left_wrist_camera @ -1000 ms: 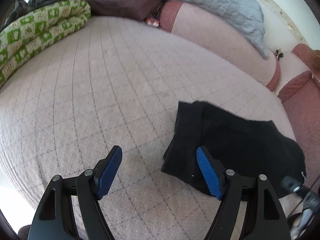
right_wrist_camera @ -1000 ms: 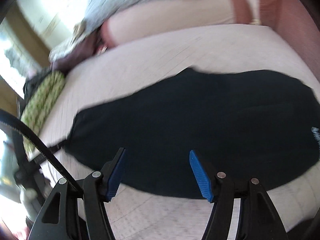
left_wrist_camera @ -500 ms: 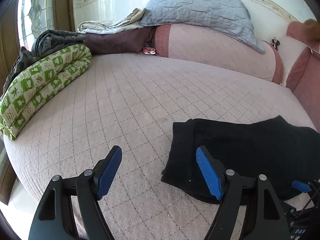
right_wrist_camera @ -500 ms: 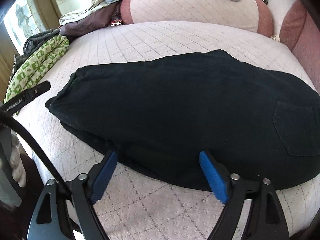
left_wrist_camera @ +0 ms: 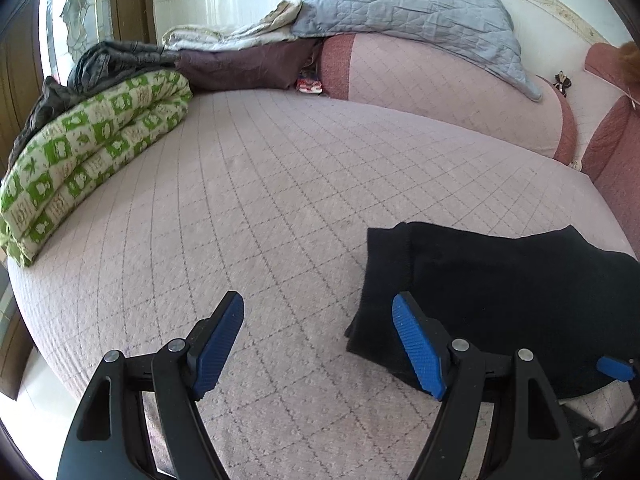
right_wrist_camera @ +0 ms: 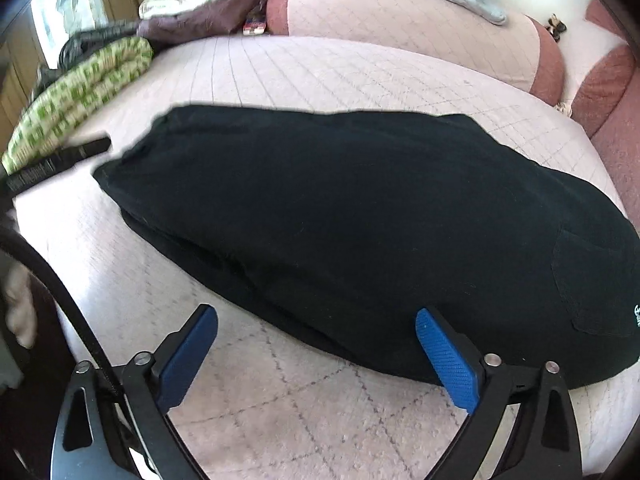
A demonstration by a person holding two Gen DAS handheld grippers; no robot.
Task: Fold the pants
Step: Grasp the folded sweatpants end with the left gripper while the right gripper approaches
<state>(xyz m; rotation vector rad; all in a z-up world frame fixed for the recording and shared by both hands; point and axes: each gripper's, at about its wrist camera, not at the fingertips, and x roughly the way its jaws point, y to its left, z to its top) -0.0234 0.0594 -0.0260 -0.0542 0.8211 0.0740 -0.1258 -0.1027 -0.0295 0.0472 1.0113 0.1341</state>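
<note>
Black pants (right_wrist_camera: 340, 220) lie folded lengthwise on the pink quilted bed (right_wrist_camera: 320, 420), hem end to the left and the pocket end to the right. My right gripper (right_wrist_camera: 316, 316) hovers at their near edge. Its jaws are opening wide; the right pad overlaps the cloth's edge and nothing is pinched. My left gripper (left_wrist_camera: 318, 304) stands open by the hem end of the pants (left_wrist_camera: 500, 292), with bare bed (left_wrist_camera: 260, 200) between its pads. A blue pad of the right gripper (left_wrist_camera: 616, 368) shows at the lower right of the left wrist view.
A folded green-and-white quilt (left_wrist_camera: 88, 152) lies along the bed's left side with dark clothes (left_wrist_camera: 108, 64) behind it. A pink bolster (left_wrist_camera: 440, 92) and a grey quilted pillow (left_wrist_camera: 408, 4) line the far end. Maroon cushions (left_wrist_camera: 612, 136) stand at the right.
My right gripper's jaws have spread wider, and its view has rolled level and come in over the pants' near edge. The left view has rolled level too. The pants lie as before.
</note>
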